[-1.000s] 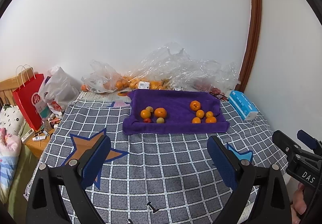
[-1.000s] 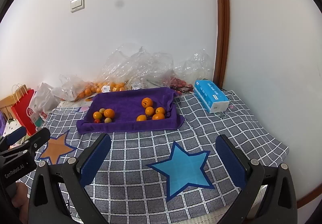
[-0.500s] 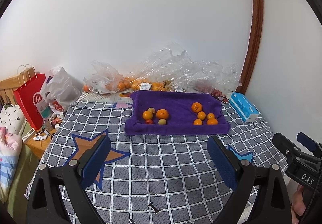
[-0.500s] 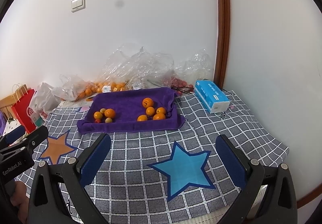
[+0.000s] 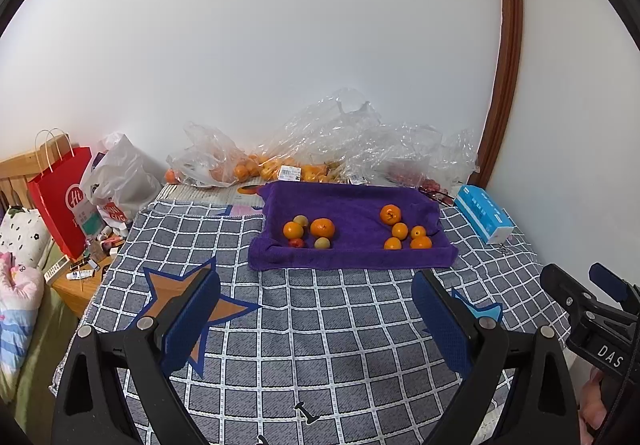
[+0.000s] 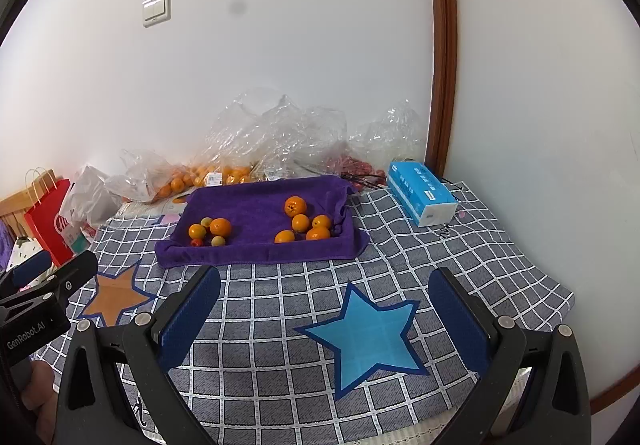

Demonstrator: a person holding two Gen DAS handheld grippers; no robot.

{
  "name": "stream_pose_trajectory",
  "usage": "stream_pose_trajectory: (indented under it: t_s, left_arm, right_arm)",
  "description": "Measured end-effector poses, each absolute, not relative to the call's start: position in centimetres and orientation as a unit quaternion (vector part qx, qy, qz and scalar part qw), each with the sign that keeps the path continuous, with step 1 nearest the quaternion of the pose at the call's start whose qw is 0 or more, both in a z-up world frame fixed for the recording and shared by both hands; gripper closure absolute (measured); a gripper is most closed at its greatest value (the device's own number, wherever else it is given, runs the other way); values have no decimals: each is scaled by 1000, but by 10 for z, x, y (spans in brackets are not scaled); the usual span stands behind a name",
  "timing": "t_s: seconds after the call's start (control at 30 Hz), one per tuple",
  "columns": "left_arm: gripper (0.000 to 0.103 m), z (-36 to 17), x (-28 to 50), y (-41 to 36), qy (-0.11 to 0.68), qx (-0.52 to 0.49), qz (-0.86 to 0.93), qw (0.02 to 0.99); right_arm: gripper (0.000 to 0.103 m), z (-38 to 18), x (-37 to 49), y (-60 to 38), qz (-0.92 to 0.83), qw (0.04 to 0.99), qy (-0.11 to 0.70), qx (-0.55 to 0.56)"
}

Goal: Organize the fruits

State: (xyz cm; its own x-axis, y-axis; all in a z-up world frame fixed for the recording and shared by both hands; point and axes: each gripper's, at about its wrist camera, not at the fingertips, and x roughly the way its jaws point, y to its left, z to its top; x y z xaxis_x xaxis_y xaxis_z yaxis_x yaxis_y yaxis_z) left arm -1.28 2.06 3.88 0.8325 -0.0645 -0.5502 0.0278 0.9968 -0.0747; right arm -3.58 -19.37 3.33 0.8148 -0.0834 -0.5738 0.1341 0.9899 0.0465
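A purple towel-lined tray [image 5: 352, 257] [image 6: 256, 251] lies on the checked cloth ahead of both grippers. On its left side sit two oranges [image 5: 322, 227] [image 6: 220, 227], two small yellow-green fruits [image 5: 322, 243] and a small red fruit [image 5: 296, 243]. On its right side sits a group of several oranges [image 5: 400, 230] [image 6: 301, 222]. My left gripper [image 5: 316, 321] is open and empty, well short of the tray. My right gripper [image 6: 324, 321] is open and empty, also short of the tray.
Clear plastic bags with more oranges [image 5: 256, 169] and red fruit [image 6: 356, 165] lie behind the tray by the wall. A blue tissue pack [image 5: 484, 213] [image 6: 422, 195] lies at the right. A red paper bag [image 5: 60, 201] and clutter stand beyond the cloth's left edge.
Both views have shifted slightly; the tray sits a little lower and nearer. Both grippers stay open. The fruits have not moved.
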Motion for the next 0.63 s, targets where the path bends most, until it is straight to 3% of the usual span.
stream_pose_trajectory:
  t_s: [0.63]
  left_arm:
    - [6, 40, -13, 19, 289, -33, -23, 956]
  right_arm:
    - [1, 34, -37, -193, -59, 952, 297, 38]
